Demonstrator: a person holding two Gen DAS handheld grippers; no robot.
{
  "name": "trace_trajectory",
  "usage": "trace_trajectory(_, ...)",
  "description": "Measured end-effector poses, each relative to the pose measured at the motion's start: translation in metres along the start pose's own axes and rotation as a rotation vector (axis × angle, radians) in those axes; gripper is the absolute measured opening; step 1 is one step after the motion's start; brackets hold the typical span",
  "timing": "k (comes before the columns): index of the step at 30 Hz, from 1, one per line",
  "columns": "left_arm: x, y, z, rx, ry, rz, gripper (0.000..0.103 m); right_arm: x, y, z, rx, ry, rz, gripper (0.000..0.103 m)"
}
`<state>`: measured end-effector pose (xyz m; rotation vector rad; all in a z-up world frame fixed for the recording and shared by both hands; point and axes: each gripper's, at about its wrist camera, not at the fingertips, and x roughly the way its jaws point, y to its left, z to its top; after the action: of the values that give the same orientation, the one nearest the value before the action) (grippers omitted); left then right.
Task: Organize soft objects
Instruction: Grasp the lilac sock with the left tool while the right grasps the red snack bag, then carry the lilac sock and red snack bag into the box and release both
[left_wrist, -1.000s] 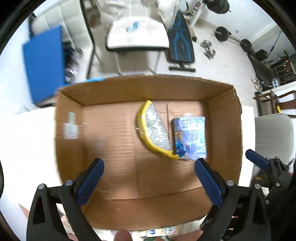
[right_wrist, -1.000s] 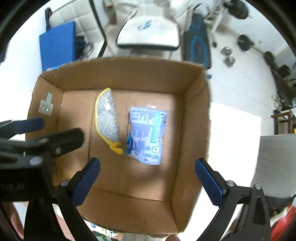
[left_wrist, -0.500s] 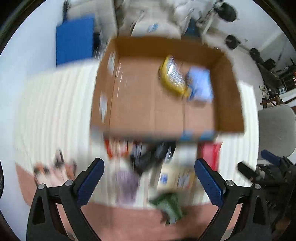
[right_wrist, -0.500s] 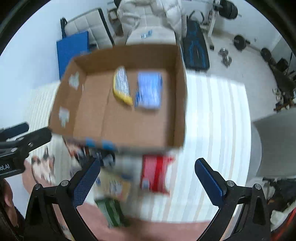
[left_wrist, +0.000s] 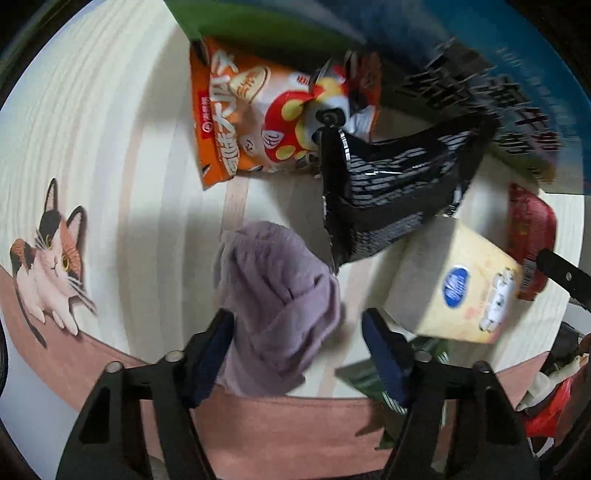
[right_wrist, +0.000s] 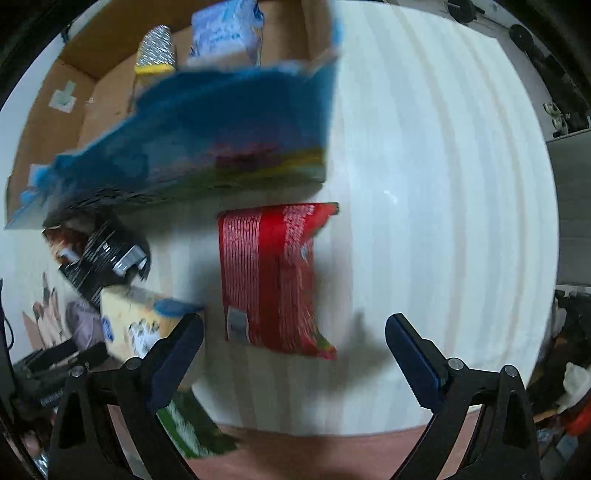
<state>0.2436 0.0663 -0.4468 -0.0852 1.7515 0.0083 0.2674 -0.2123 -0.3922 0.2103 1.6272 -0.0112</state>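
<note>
Green packet (left_wrist: 364, 373) half hidden behind left gripper (left_wrist: 297, 341) fingers (left_wrist: 384, 354)

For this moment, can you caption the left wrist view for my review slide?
Left gripper, jaws closing, straddles a purple cloth on the striped mat among snack packets.

Black tongs (left_wrist: 297, 334), blue pads (right_wrist: 413, 349), silver screws

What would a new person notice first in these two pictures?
Probably the purple cloth lying between the fingers of the left gripper, whose jaws have just been closing around it. Next, the red packet on the white mat, just ahead of the open right gripper. The cat picture at the mat's left edge also stands out.
</note>
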Motion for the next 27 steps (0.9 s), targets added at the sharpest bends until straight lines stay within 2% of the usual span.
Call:
trace_trajectory(2,0.008,0.000,0.001,0.009,0.010,0.019,0.053,0.011,0.005,0.002,0.012,0.017,0.011,0.088)
trace_trajectory(3,0.011,0.000,0.002,0.008,0.017,0.023,0.045,0.015,0.007,0.003,0.016,0.024,0.016,0.086)
trace_trajectory(4,0.013,0.002,0.001,0.002,0.022,0.024,0.042,0.020,0.009,0.002,0.019,0.031,0.020,0.084)
trace_trajectory(5,0.013,0.002,0.001,-0.001,0.011,0.022,0.041,0.023,0.011,0.002,0.018,0.035,0.022,0.076)
trace_trajectory(6,0.013,0.002,0.000,-0.004,0.009,0.026,0.038,0.024,0.013,0.001,0.014,0.033,0.010,0.063)
trace_trajectory(9,0.014,0.008,-0.008,-0.027,0.012,0.018,0.037,0.023,0.010,-0.007,0.012,0.038,-0.009,0.055)
trace_trajectory(15,0.024,0.012,-0.051,-0.027,0.038,0.027,0.037,0.027,-0.021,-0.061,0.002,0.113,-0.041,0.054)
trace_trajectory(19,0.028,0.007,-0.068,-0.005,0.013,0.055,0.037,0.033,-0.032,-0.103,-0.007,0.153,-0.062,0.054)
trace_trajectory(27,0.025,0.004,-0.067,-0.009,0.019,0.042,0.037,0.044,-0.033,-0.126,0.000,0.122,-0.121,0.057)
